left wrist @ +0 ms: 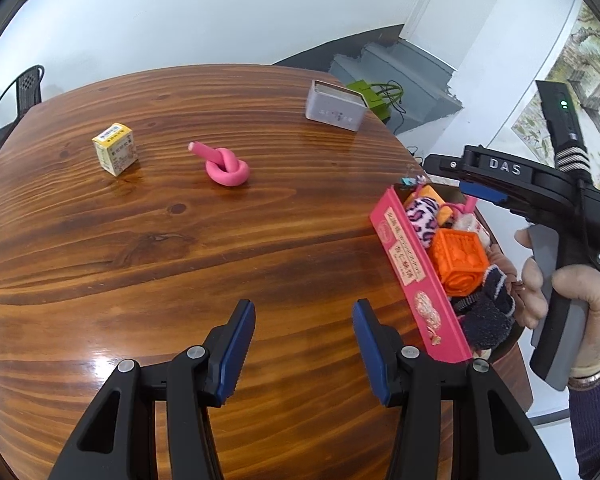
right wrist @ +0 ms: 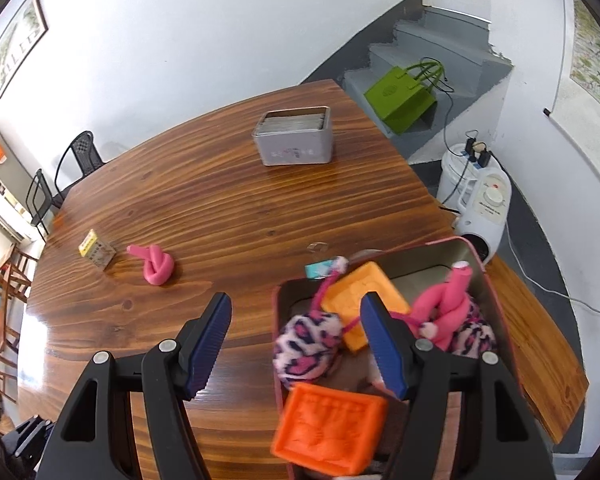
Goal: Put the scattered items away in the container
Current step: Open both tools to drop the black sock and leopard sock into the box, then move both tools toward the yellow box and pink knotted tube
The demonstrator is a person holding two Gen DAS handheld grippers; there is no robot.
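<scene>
both tongs, left tongs (left wrist: 304, 344) and right tongs (right wrist: 296, 344), are open and empty; pink knot (left wrist: 225, 167) sits on the counter (left wrist: 180, 260).

A pink rectangular tin container (right wrist: 496, 300) with printed side panels sits at the wooden table's right edge, holding an orange embossed rubber cube (right wrist: 328, 428), a flat orange block (right wrist: 362, 296), pink-and-navy leopard-print plush pieces (right wrist: 306, 346), a pink knotted foam rod (right wrist: 446, 308) and dark knitted socks (left wrist: 488, 312). Loose on the tabletop lie a second pink knotted foam rod (left wrist: 224, 166), and left of it, well apart, a small upright yellow-and-white cardboard box (left wrist: 114, 148). A grey rectangular metal tin (left wrist: 334, 106) stands at the far edge.
</scene>
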